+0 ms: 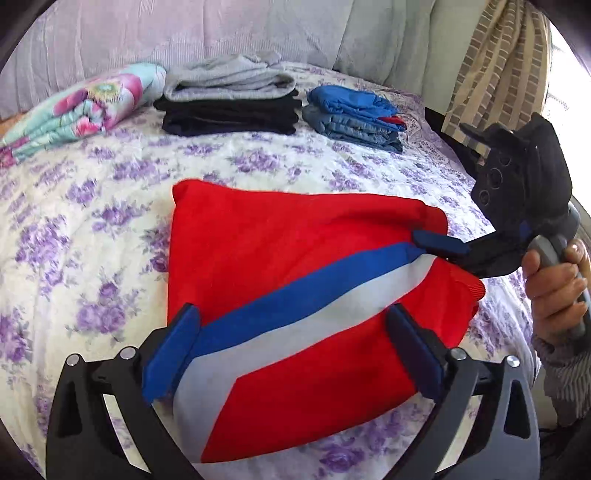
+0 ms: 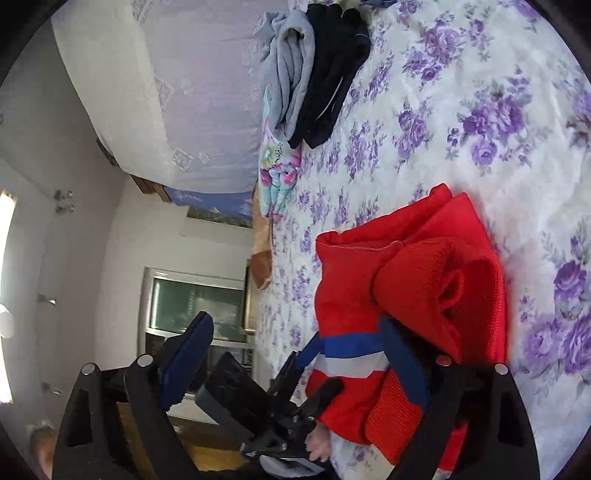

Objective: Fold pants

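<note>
Red pants (image 1: 280, 251) with a blue and white stripe lie folded into a thick square on the floral bedspread (image 1: 92, 229). My left gripper (image 1: 295, 350) is open, its blue-padded fingers (image 1: 173, 354) spread over the near edge of the pants. My right gripper (image 1: 439, 245) comes in from the right, turned on its side; one finger lies on the top of the pants by the stripe. In the right wrist view the right gripper (image 2: 295, 362) is open, one finger (image 2: 402, 362) against the red pants (image 2: 406, 280), the other in the air.
Folded clothes sit at the back of the bed: a floral bundle (image 1: 85, 110), a grey-and-black stack (image 1: 229, 99), and a blue-and-denim stack (image 1: 354, 114). Cushions (image 1: 221, 29) rise behind them. A patterned curtain (image 1: 495, 66) hangs at the right.
</note>
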Demonstrator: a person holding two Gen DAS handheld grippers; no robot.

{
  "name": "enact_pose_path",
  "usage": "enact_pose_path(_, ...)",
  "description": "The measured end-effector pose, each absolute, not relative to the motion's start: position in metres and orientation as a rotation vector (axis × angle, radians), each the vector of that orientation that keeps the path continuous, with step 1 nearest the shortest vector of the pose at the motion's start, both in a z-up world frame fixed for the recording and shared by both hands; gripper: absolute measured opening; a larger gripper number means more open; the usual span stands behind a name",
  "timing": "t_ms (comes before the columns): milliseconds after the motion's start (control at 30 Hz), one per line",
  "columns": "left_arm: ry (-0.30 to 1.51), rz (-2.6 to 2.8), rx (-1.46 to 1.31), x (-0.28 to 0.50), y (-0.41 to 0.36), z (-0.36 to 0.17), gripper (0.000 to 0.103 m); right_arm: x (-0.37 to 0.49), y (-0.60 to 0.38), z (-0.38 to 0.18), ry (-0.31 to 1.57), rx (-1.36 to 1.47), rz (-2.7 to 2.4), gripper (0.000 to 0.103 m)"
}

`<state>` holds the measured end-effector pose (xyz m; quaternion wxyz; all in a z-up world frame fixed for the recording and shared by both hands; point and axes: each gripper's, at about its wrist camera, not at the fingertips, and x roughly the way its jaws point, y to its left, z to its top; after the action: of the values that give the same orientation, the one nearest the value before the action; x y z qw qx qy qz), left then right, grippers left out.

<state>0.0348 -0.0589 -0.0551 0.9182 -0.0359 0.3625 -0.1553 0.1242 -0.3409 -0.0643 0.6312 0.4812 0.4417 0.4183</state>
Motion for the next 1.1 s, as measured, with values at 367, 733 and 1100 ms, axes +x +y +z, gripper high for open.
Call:
enact_pose_path(367,0.824,-0.265,-0.254,0.049,-0.023,-0.065,0.099,0.084,-0.349,-0.082,0.890,1.131,1.006,0.098)
enact_pose_path(733,0.733,-0.102,-0.316,0.032,0.035,-0.030,0.098,0.032,-0.376,-0.055,0.854,0.674,0.486,0.099)
enact_pose_path(1100,0.817,-0.057,-0.262,0.042,0.010,-0.051,0.098,0.040,-0.342,-0.066,0.881,0.664,0.436,0.099)
